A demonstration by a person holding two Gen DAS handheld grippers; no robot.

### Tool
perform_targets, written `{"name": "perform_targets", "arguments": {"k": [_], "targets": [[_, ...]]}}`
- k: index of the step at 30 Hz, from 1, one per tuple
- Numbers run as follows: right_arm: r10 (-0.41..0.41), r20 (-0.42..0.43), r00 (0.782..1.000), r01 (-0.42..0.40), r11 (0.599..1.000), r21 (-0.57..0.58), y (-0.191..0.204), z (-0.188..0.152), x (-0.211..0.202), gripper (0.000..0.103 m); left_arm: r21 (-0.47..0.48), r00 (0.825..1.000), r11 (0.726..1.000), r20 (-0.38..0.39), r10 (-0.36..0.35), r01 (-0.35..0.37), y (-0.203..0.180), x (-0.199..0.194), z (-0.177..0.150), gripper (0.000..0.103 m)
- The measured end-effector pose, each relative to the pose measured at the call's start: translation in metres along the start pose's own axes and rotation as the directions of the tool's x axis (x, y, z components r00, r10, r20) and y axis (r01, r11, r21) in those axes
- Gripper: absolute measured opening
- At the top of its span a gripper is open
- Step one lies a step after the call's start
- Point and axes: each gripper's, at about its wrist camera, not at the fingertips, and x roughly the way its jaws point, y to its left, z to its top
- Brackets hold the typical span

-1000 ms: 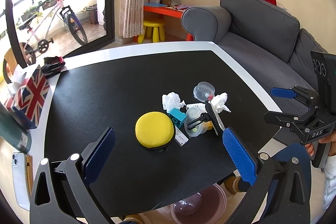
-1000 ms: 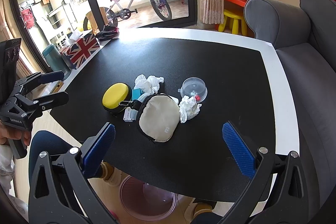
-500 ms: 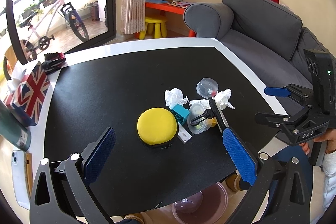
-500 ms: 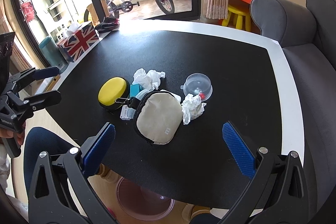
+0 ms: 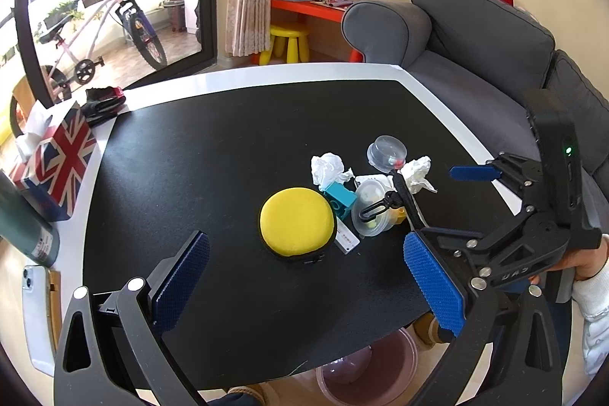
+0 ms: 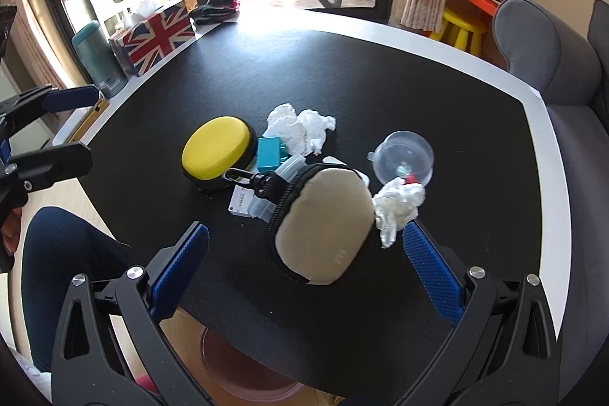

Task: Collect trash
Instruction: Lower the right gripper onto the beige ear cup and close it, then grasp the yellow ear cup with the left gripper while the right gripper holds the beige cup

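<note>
Gripper (image 6: 304, 261) wide open above table (image 6: 475, 124) edge

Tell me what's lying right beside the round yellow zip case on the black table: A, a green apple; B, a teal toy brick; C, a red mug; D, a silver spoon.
B: the small teal toy brick lies against the round yellow zip case, between it and the crumpled white tissue.
</note>
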Motion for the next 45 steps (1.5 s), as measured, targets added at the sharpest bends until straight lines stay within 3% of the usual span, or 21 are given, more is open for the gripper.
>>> {"name": "perform_targets", "arguments": {"k": [2,5,7,14,19,27,33,45], "targets": [[0.007,-0.023,1.000,-0.007,1.000,-0.006,0.002,0.001,0.008,0.071,-0.003,1.000,1.000,-0.001,-0.001,0.000,0.001,0.001,-0.001,0.098],[0.006,-0.060,0.998,-0.006,1.000,-0.013,0.005,-0.001,0.020,0.061,-0.007,1.000,1.000,-0.004,-0.002,0.002,0.003,0.002,-0.002,0.098],[-0.004,-0.074,0.997,0.003,1.000,-0.016,0.006,-0.004,0.024,0.038,-0.009,1.000,1.000,-0.005,-0.003,0.003,0.003,0.002,-0.003,0.098],[-0.012,-0.037,0.999,0.012,1.000,-0.001,0.000,-0.006,0.013,0.018,-0.013,1.000,1.000,-0.007,-0.006,0.006,0.004,0.003,-0.004,0.098],[-0.026,0.001,1.000,0.026,0.999,0.018,-0.008,-0.004,0.001,0.012,-0.011,1.000,1.000,-0.004,-0.006,0.006,0.003,0.006,-0.002,0.098],[-0.015,0.066,0.998,0.011,0.998,0.063,-0.019,0.000,-0.027,0.011,-0.028,0.999,0.999,-0.024,-0.031,0.030,0.004,0.016,0.003,0.098],[-0.001,0.102,0.995,-0.008,0.996,0.089,-0.026,0.003,-0.045,0.011,0.006,0.997,1.000,-0.075,0.004,-0.004,0.001,0.035,0.006,0.098],[0.009,0.107,0.994,-0.020,0.994,0.106,-0.032,0.000,-0.051,0.011,-0.035,0.981,0.999,-0.194,-0.031,0.025,0.011,0.088,0.014,0.098]]}}
